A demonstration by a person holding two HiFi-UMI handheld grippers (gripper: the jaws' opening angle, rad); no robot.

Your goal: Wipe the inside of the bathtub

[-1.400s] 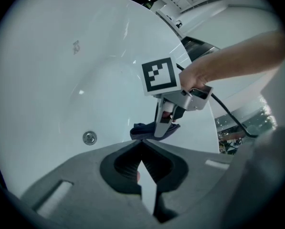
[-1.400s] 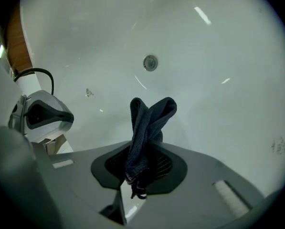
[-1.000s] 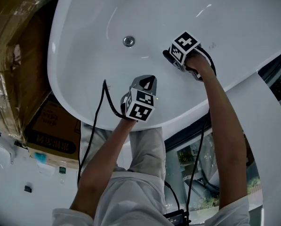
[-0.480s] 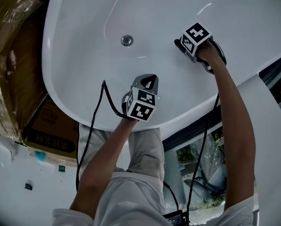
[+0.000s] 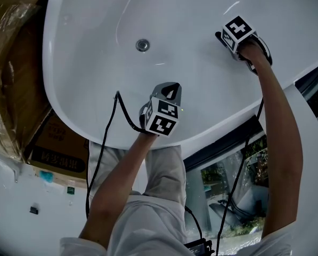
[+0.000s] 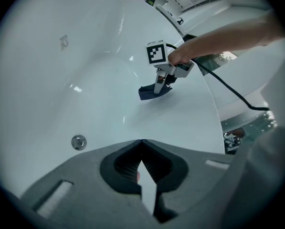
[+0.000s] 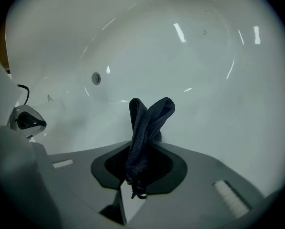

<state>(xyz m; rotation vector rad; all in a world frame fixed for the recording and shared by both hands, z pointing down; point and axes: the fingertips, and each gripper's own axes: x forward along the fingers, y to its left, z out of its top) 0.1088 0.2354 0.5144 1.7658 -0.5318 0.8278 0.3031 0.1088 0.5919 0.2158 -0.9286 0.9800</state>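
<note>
The white bathtub [image 5: 95, 15] fills the head view, its round drain [image 5: 142, 45] near the middle. My right gripper [image 5: 223, 37] is shut on a dark blue cloth [image 7: 147, 120] and holds it against the tub's inner wall [image 7: 204, 80]. From the left gripper view the cloth [image 6: 152, 92] lies flat on the white surface under the right gripper [image 6: 159, 87]. My left gripper [image 5: 169, 92] hovers over the near slope of the tub, shut and empty; its jaws meet at the tips [image 6: 141, 141]. The drain [image 6: 78, 141] lies just left of them.
Plastic-wrapped cardboard boxes [image 5: 17, 63] stand left of the tub, another box [image 5: 57, 145] lower down. A black cable [image 5: 113, 121] trails from the left gripper over the tub's rim. A dark-framed glass pane [image 5: 222, 169] runs below the rim at right.
My right gripper has slid to the right and farther along the tub wall with the cloth. The left gripper has stayed about where it was.
</note>
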